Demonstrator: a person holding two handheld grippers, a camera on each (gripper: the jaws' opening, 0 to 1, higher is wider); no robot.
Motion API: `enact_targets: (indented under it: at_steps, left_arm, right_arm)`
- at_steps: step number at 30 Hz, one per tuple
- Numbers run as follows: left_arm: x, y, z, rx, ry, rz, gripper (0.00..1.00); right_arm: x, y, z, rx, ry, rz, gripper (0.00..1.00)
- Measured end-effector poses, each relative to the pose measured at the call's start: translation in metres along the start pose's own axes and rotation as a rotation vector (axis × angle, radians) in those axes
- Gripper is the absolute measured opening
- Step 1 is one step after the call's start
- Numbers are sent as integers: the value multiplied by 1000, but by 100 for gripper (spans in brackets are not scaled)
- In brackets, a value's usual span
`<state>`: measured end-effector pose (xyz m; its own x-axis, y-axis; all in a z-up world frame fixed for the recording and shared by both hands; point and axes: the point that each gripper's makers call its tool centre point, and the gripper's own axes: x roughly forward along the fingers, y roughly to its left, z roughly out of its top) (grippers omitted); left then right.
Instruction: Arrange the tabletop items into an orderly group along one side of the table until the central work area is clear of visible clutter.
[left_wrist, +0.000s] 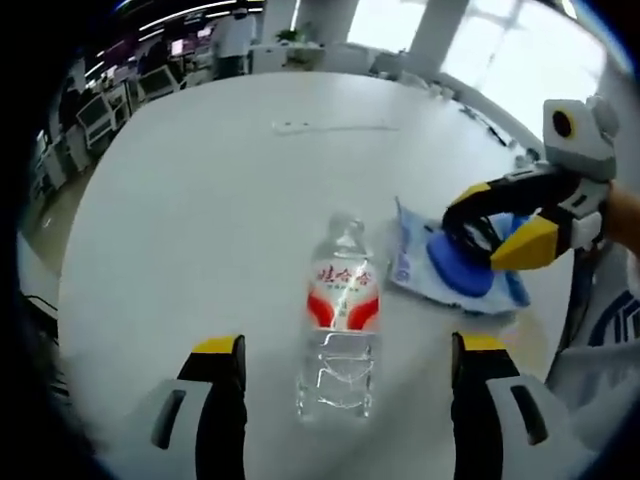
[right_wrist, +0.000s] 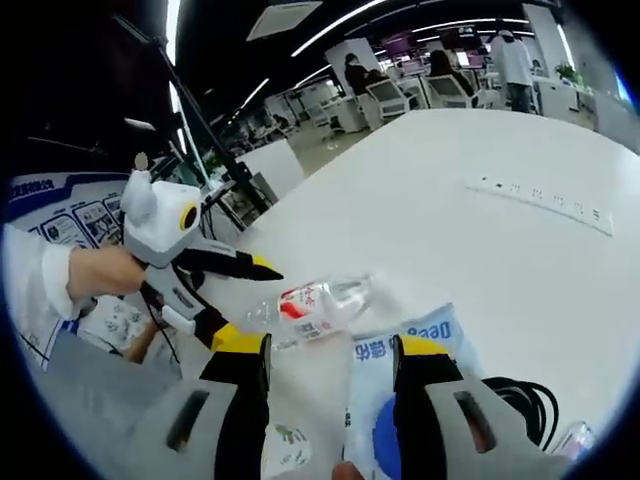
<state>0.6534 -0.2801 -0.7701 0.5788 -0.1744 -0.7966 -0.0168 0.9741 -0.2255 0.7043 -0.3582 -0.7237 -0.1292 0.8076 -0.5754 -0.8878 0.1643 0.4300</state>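
Observation:
A clear water bottle (left_wrist: 340, 330) with a red-and-white label lies on its side on the white table (left_wrist: 200, 220), between the wide-apart jaws of my left gripper (left_wrist: 348, 345), which is open and not touching it. To its right lies a blue-and-white packet (left_wrist: 415, 265) with a blue round item (left_wrist: 455, 272) and a coiled black cable (left_wrist: 478, 232). My right gripper (left_wrist: 475, 245) hovers open over these. In the right gripper view, the right gripper (right_wrist: 330, 345) stands open above the packet (right_wrist: 405, 345). The bottle (right_wrist: 320, 300) lies beyond, with the left gripper (right_wrist: 240, 295) beside it.
A white power strip (left_wrist: 330, 127) (right_wrist: 540, 200) lies flat farther out on the table. A small white packet with green print (right_wrist: 285, 450) lies near the table's edge. A hand (right_wrist: 100, 270) holds the left gripper. Desks, chairs and people stand beyond the table.

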Motion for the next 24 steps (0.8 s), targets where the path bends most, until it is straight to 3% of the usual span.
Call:
enact_targets:
  at_steps: [24]
  left_arm:
    - [17,2,-5,0,-1,15,76]
  right_arm:
    - [16,-1,2,125,-51,-1,45]
